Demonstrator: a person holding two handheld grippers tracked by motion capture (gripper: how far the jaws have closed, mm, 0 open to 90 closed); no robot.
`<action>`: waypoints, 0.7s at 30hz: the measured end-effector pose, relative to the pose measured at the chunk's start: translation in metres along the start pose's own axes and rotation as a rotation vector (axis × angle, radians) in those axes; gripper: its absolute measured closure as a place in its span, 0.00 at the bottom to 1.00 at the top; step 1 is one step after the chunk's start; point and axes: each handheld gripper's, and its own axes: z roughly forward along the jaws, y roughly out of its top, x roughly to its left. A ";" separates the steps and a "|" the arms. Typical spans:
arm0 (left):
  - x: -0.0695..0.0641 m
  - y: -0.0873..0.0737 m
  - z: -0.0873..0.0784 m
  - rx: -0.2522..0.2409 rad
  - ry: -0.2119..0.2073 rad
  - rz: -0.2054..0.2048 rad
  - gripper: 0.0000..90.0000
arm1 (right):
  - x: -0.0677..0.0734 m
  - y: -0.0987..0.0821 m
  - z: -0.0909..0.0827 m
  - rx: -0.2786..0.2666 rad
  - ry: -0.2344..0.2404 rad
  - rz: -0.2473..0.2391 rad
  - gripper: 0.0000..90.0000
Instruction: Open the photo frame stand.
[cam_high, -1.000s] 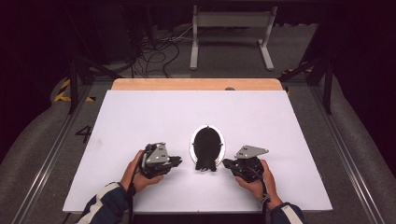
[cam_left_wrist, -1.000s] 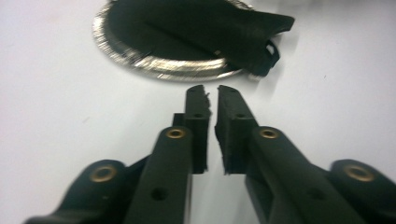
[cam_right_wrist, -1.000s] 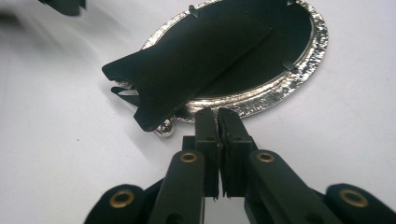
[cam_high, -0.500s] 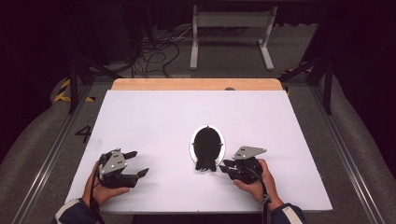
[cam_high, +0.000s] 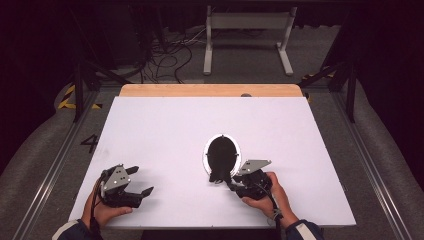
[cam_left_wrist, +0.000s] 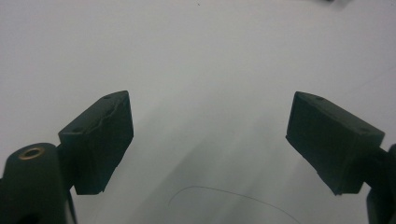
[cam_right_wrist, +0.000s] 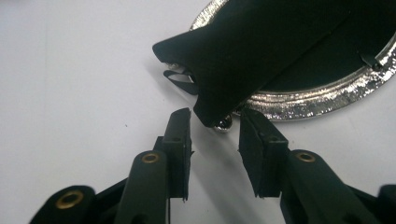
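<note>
Black cloth (cam_high: 221, 159) lies on the silver plate (cam_high: 206, 152) near the desk's (cam_high: 165, 125) front edge. Your right tool (cam_right_wrist: 214, 127) has just opened, cloth corner loose between; your left tool (cam_high: 142, 183) has just opened too, holding nothing. Pull back carefully, or the cloth could drag off.

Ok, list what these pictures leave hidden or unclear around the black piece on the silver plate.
- Silver plate, high view: the black fabric piece covers its middle, so what lies inside is hidden.
- Silver plate, right gripper view: cut off by the top and right edges.
- Small shiny bead, right gripper view: tucked under the fabric's corner; its attachment cannot be told.
- Right gripper, high view: its tips are too small to judge against the fabric.
</note>
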 end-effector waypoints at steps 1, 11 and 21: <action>0.000 0.000 0.000 0.006 0.003 0.002 0.17 | 0.000 0.000 0.000 0.004 -0.004 0.002 0.70; 0.000 0.000 0.002 0.001 -0.012 0.000 0.17 | 0.002 0.004 0.006 0.037 -0.010 -0.004 0.69; -0.002 0.001 0.004 0.010 -0.017 0.009 0.16 | -0.002 0.009 0.010 0.047 -0.005 0.017 0.68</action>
